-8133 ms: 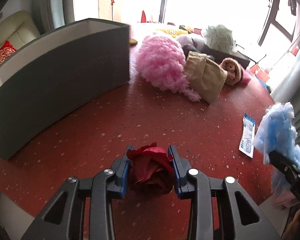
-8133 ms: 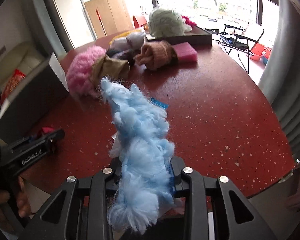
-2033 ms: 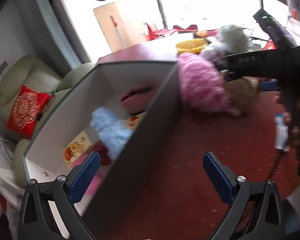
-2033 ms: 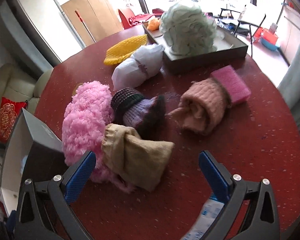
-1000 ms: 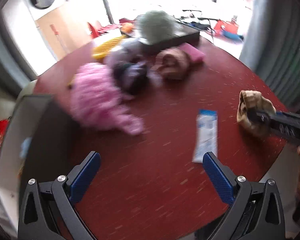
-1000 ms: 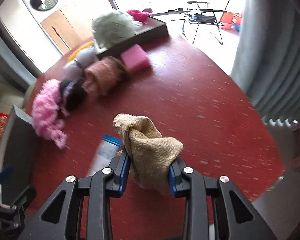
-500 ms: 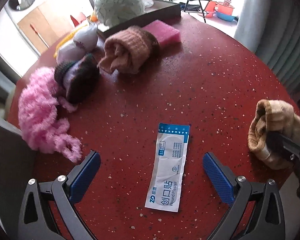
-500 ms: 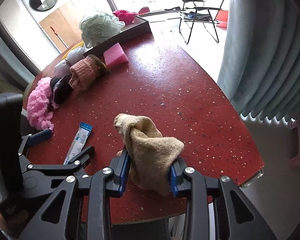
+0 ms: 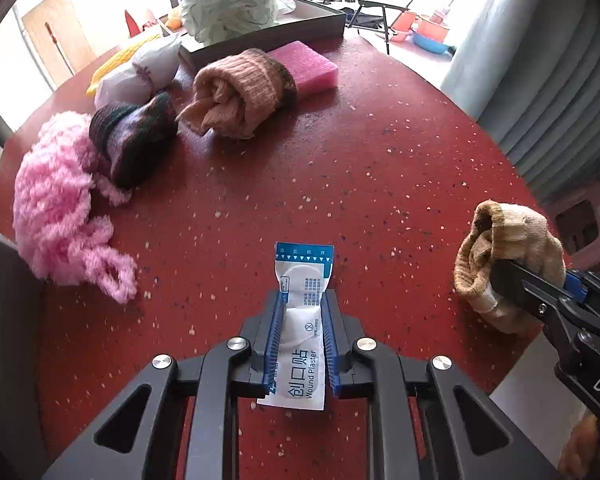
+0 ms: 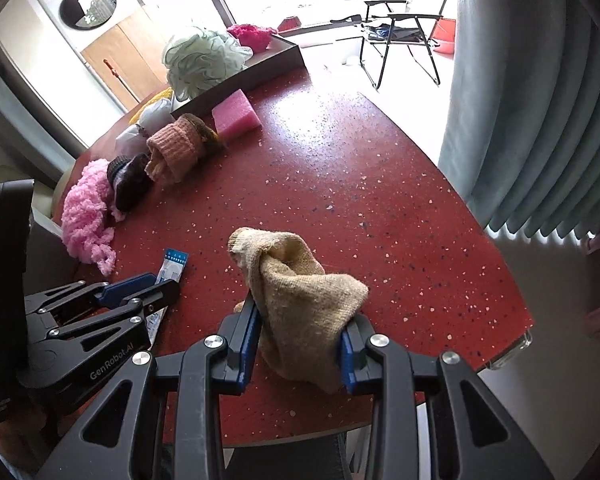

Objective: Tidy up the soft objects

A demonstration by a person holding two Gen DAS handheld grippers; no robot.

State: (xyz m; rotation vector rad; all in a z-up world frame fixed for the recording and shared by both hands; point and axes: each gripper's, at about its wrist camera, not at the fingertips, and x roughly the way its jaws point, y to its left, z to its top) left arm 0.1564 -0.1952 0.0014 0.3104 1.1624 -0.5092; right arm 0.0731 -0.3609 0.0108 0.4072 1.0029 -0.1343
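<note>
Pink fluffy yarn (image 9: 60, 208), a dark knit hat (image 9: 134, 142), a rolled peach sock (image 9: 242, 94) and a pink sponge (image 9: 306, 64) wait unsorted from upper left to top centre, while bottom centre the left gripper (image 9: 302, 338) is closing on a plaster packet (image 9: 302, 320) lying on the red table (image 9: 380, 168), and far right the right gripper (image 10: 298, 344) is clamped on a tan sock (image 10: 300, 292).
</note>
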